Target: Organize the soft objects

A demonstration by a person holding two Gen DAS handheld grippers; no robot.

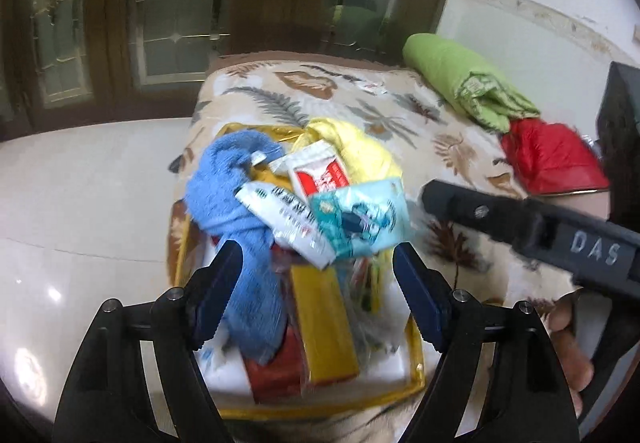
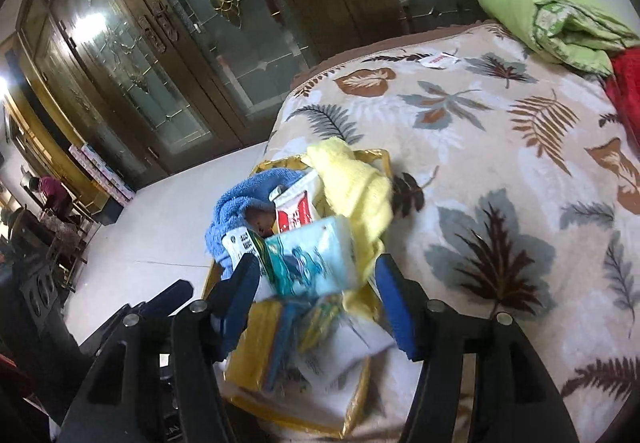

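I hold a two-finger gripper in each hand above a gold-trimmed bag point(image 1: 416, 371) that sits on a leaf-patterned blanket point(image 2: 500, 131) at the near corner of a bed. The bag is my landmark. My left gripper point(image 1: 318, 291) hangs over its near end with the jaws spread wide and nothing between them. My right gripper point(image 2: 316, 297) hangs over the bag's middle, its jaws also spread and pinching nothing.

The soft things are heaped in the bag and spill over its rim. A blue towel point(image 1: 228, 203) drapes over the bag's left side. A yellow cloth point(image 2: 352, 183) bulges over its far right corner. On top of the heap lie three plastic packets: a teal one point(image 1: 360, 219) nearest me, a white one with dark print point(image 1: 284, 227) left of it, and a red-and-white one point(image 1: 320, 175) behind both. A flat yellow pack point(image 1: 324, 323) lies lower down inside.

Beyond the bag, well apart at the far right of the blanket, lie a rolled green quilt point(image 2: 540, 15) and a red cloth point(image 1: 552, 159).

As I judge it, the step is settling the load. I would press the loose packets flat, then tuck the towel and cloth inside the rim, working from opposite sides so the bag does not tip.

The right gripper's arm reads "DAS" in this left view. The packet print is too blurred to read.
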